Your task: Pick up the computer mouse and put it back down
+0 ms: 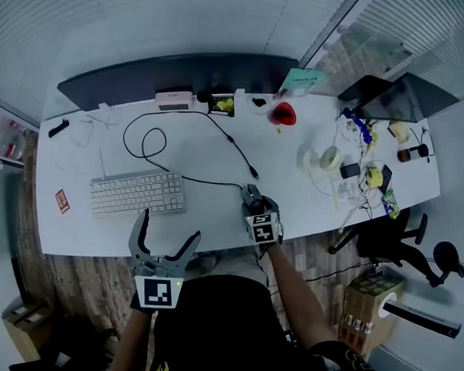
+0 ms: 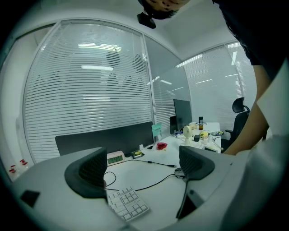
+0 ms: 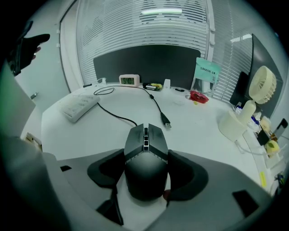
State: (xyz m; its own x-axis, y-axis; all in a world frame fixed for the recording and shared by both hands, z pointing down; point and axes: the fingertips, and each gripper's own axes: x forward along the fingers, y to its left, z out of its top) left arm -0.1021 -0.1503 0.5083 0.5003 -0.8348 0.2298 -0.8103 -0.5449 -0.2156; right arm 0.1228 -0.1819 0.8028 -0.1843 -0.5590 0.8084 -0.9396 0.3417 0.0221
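Observation:
A dark grey computer mouse [image 3: 145, 140] lies on the white desk [image 1: 77, 221] near its front edge, right of the keyboard. My right gripper [image 3: 145, 156] points steeply down over it, and its two pads sit against the mouse's left and right sides. In the head view the right gripper [image 1: 252, 197] covers most of the mouse [image 1: 250, 190]. The mouse's black cable runs away across the desk and ends in a loose USB plug [image 3: 165, 121]. My left gripper [image 1: 170, 225] hovers open and empty over the front edge of the desk, close to the keyboard; in its own view the left gripper [image 2: 143, 167] holds nothing.
A white keyboard [image 1: 137, 193] lies left of the mouse. At the back stand a small clock [image 1: 175, 99], a dark screen panel [image 1: 178, 73] and a red object [image 1: 283, 113]. A white fan [image 1: 324, 159] and clutter fill the right end. An office chair [image 1: 392, 241] stands off the right corner.

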